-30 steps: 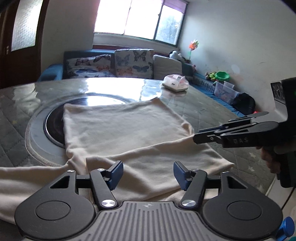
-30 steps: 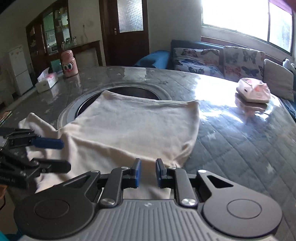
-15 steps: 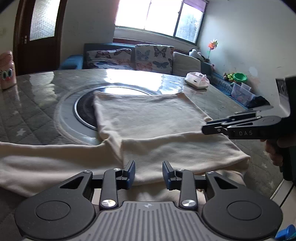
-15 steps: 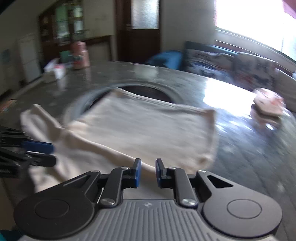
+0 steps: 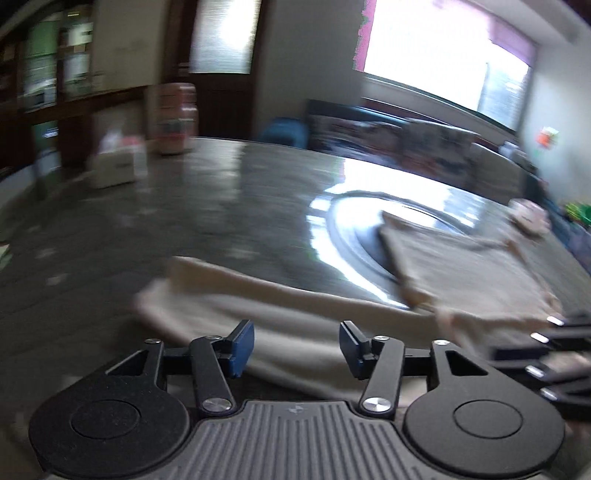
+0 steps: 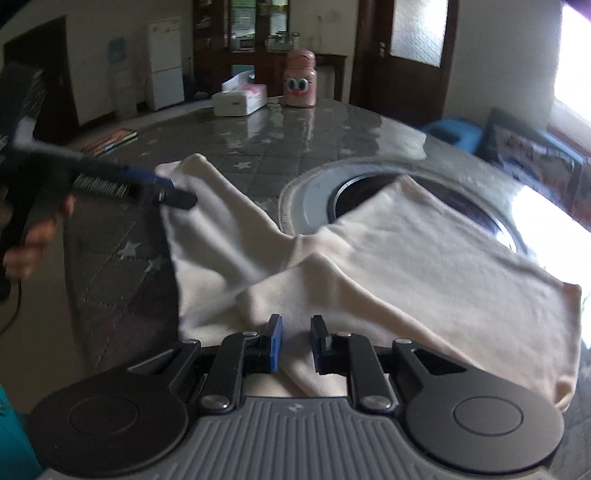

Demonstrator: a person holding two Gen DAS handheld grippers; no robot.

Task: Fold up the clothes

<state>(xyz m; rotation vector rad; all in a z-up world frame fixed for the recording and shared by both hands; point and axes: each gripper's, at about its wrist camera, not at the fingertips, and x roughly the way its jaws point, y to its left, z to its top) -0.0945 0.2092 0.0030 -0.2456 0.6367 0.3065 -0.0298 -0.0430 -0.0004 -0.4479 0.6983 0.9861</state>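
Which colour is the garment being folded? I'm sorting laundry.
Cream garment, plain; clearest in the right wrist view.

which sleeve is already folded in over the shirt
The sleeve lying diagonally across the cream shirt's body. The other sleeve stretches out left over the table, off the body.

From my remote seat I log: grey star-quilted table (image 6: 236, 147) with a round dark inset (image 6: 354, 192); pink jar with cartoon eyes (image 6: 299, 83) beside a white tissue box (image 6: 240, 98) on its far side; books (image 6: 110, 140) at the left edge; white fridge (image 6: 164, 62), dark cabinet (image 6: 251, 33), door (image 6: 413, 48); butterfly-print sofa cushions (image 6: 528, 155), blurred.
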